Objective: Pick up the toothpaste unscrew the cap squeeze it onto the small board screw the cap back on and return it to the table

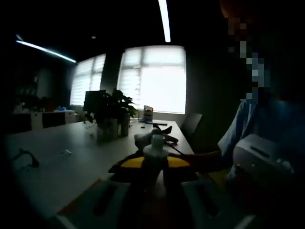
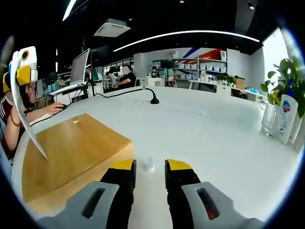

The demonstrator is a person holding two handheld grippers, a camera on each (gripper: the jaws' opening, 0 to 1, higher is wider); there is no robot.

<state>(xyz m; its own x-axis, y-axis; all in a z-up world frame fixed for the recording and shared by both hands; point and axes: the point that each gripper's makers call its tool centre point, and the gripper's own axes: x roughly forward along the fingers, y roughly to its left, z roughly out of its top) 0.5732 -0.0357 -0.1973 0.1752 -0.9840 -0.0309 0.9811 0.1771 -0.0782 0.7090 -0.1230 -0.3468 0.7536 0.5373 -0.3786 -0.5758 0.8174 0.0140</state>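
In the left gripper view the white toothpaste tube (image 1: 155, 151) stands upright between the yellow-tipped jaws, with my left gripper (image 1: 155, 164) shut on it; its nozzle points up. The right gripper view has that same left gripper (image 2: 21, 71) at the upper left, and the flat tube (image 2: 26, 119) hangs from it over the wooden board (image 2: 71, 148). A tiny white dab (image 2: 75, 122) lies on the board. My right gripper (image 2: 150, 167) is low over the white table (image 2: 200, 138), open, and a small white cap (image 2: 147, 165) lies on the table between its tips.
A potted plant (image 2: 286, 81), a glass (image 2: 269, 119) and a white bottle (image 2: 287, 117) stand at the right. A black cable with a stand (image 2: 153, 99) crosses the far table. A monitor (image 2: 78, 67) and seated people are at the left. The right gripper's white body (image 1: 262, 160) is near the tube.
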